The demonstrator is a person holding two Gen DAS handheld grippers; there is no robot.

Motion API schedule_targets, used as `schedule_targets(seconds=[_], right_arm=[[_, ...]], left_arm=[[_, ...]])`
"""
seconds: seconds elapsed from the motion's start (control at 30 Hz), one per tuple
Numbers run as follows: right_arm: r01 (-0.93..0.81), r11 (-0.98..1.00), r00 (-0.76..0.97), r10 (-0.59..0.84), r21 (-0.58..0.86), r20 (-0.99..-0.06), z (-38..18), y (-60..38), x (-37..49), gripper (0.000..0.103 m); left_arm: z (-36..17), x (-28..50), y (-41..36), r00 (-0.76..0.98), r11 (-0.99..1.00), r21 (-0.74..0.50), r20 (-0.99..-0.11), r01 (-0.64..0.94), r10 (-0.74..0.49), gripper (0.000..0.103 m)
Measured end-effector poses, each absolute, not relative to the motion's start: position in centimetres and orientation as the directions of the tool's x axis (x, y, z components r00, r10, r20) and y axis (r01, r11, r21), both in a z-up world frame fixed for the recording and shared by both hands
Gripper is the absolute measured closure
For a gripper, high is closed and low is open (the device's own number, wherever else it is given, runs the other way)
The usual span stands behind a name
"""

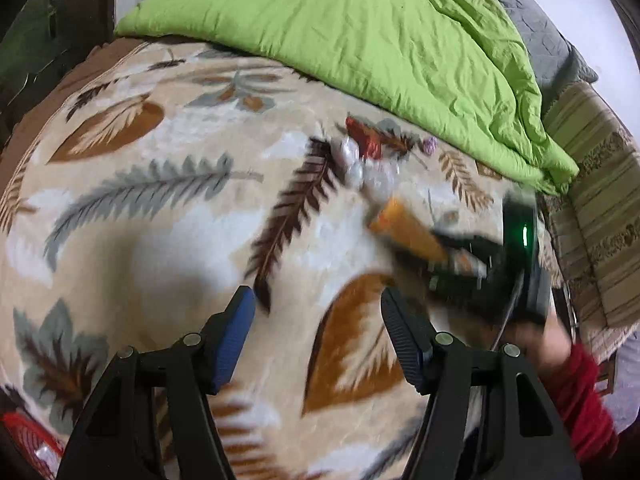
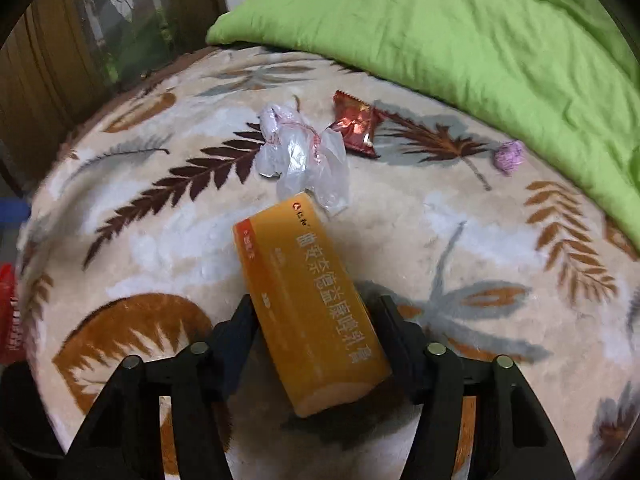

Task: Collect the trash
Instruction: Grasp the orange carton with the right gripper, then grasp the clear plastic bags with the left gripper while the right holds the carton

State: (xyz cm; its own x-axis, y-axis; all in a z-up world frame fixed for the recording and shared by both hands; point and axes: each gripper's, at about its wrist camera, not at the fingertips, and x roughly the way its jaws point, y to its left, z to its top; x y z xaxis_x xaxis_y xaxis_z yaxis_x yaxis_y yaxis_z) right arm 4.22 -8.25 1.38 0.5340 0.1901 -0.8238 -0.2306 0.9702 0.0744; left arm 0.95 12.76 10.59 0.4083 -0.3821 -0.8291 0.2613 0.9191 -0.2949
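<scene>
An orange carton [image 2: 308, 300] with printed characters is clamped between the fingers of my right gripper [image 2: 316, 320], lifted just above the leaf-patterned blanket [image 2: 160, 240]. Beyond it lie a crumpled clear plastic bag [image 2: 300, 152], a red foil wrapper [image 2: 358, 124] and a small purple paper ball [image 2: 509, 156]. In the left wrist view my left gripper [image 1: 318, 312] stands open over the blanket with nothing between its fingers. To its right, blurred, the right gripper [image 1: 460, 256] holds the orange carton [image 1: 408, 230], with the plastic bag [image 1: 368, 168] and the red wrapper [image 1: 366, 140] behind.
A green duvet [image 1: 360, 40] is heaped along the far side of the bed. A striped cushion [image 1: 592, 184] lies at the right edge. A red object [image 2: 8, 308] shows past the bed's left edge. A red sleeve [image 1: 580, 396] reaches in at the right.
</scene>
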Motion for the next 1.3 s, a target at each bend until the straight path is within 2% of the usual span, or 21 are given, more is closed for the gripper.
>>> schedule_targets(seconds=[0.1, 0.3, 0.5, 0.7, 0.73, 0.83, 1.07, 1.3], right_arm=[[-0.117, 0.980, 0.564, 0.198, 0.160, -0.802, 2.2, -8.7, 2.0, 0.045], [0.181, 0.923, 0.679, 0.132, 0.339, -0.722, 3.6, -11.7, -4.8, 0.045], [0.203, 0.911, 0.759, 0.086, 0.359, -0.646, 4.1, -12.5, -7.5, 0.045], [0.231, 0.912, 0.763, 0.047, 0.339, -0.644, 3.5, -13.2, -6.7, 0.045], [0.235, 0.911, 0.763, 0.043, 0.339, -0.645, 3.4, -13.5, -6.6, 0.045], [0.242, 0.909, 0.768, 0.035, 0.339, -0.640, 3.4, -13.9, -6.8, 0.045], [0.223, 0.930, 0.778, 0.010, 0.292, -0.628, 3.9, -13.1, -6.8, 0.045], [0.187, 0.947, 0.780, 0.018, 0.261, -0.625, 4.4, -11.5, -7.4, 0.045]], left_arm=[[10.6, 3.5, 10.9, 0.402, 0.915, -0.315, -0.826, 0.253, -0.395, 0.039], [8.6, 8.7, 6.2, 0.367, 0.908, -0.380, -0.830, 0.176, -0.419, 0.039], [5.1, 13.3, 2.4, 0.339, 0.934, -0.354, -0.872, 0.059, -0.352, 0.039], [1.9, 15.3, 0.1, 0.332, 0.938, -0.342, -0.879, 0.063, -0.343, 0.039], [1.9, 15.3, 0.1, 0.355, 0.937, -0.340, -0.868, 0.082, -0.346, 0.050], [2.1, 14.7, 0.4, 0.403, 0.933, -0.335, -0.842, 0.131, -0.359, 0.058], [4.5, 8.7, 2.7, 0.450, 0.914, -0.338, -0.796, 0.225, -0.405, 0.059], [6.9, -0.4, 6.4, 0.552, 0.920, -0.244, -0.743, 0.305, -0.380, 0.059]])
